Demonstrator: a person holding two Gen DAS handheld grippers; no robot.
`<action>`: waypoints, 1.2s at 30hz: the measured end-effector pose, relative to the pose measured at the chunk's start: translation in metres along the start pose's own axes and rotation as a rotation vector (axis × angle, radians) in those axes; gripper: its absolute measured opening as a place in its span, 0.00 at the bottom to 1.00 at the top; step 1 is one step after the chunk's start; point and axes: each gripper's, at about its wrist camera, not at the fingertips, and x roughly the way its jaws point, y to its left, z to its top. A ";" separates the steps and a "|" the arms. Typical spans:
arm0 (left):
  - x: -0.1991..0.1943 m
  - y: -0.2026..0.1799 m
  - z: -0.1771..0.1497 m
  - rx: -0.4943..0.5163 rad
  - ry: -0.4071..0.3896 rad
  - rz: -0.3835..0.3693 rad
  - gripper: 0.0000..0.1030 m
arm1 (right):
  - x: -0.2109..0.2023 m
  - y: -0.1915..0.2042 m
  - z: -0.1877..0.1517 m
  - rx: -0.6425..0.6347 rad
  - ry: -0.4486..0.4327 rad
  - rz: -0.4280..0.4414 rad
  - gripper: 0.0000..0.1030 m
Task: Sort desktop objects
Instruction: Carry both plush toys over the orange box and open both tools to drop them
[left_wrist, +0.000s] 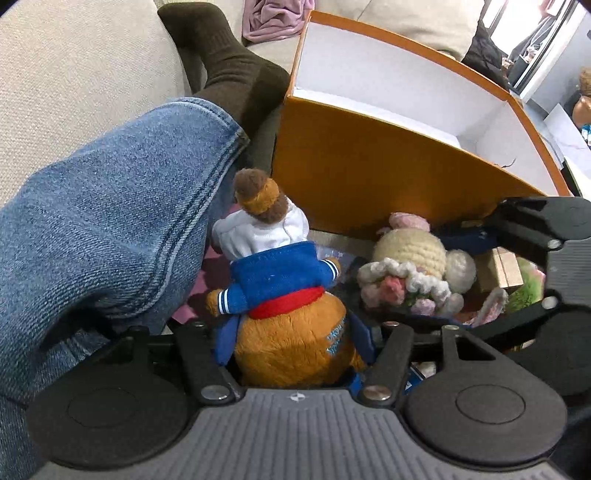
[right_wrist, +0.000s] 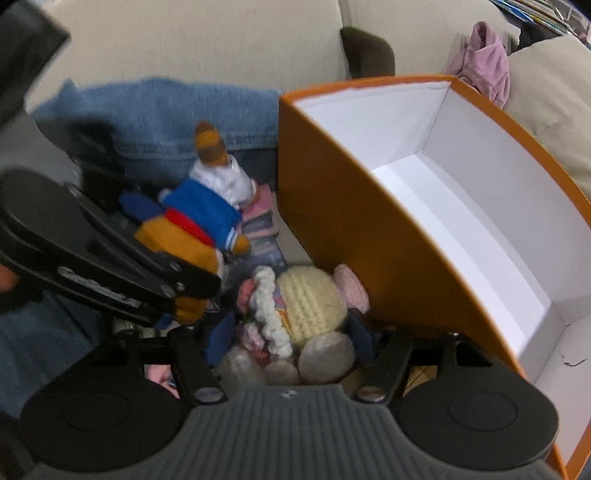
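In the left wrist view my left gripper (left_wrist: 293, 347) is shut on a brown plush bear (left_wrist: 291, 332) in a blue jacket, red scarf and white hat, its blue fingers (left_wrist: 225, 343) pressed on the bear's sides. In the right wrist view my right gripper (right_wrist: 291, 336) is shut on a cream crocheted doll (right_wrist: 306, 306) with white frills and pink flowers. The doll also shows in the left wrist view (left_wrist: 410, 269), and the bear in the right wrist view (right_wrist: 195, 229). An open orange box (right_wrist: 369, 229) with a white inside stands just right of both toys.
A person's leg in blue jeans (left_wrist: 110, 221) and a dark sock (left_wrist: 221, 55) lie at the left on a beige sofa (left_wrist: 74, 74). A pink cloth (right_wrist: 484, 66) lies behind the box. Booklets (right_wrist: 262, 229) and a small cardboard box (left_wrist: 502, 269) lie under the toys.
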 end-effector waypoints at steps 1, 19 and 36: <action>-0.002 0.000 -0.001 0.000 -0.004 0.000 0.66 | -0.002 0.001 0.000 -0.003 -0.014 -0.003 0.62; -0.099 -0.021 0.053 0.153 -0.259 -0.048 0.63 | -0.120 -0.029 0.024 0.059 -0.375 0.014 0.54; 0.007 -0.097 0.191 0.405 -0.069 -0.035 0.63 | -0.034 -0.168 0.053 0.378 -0.263 -0.058 0.50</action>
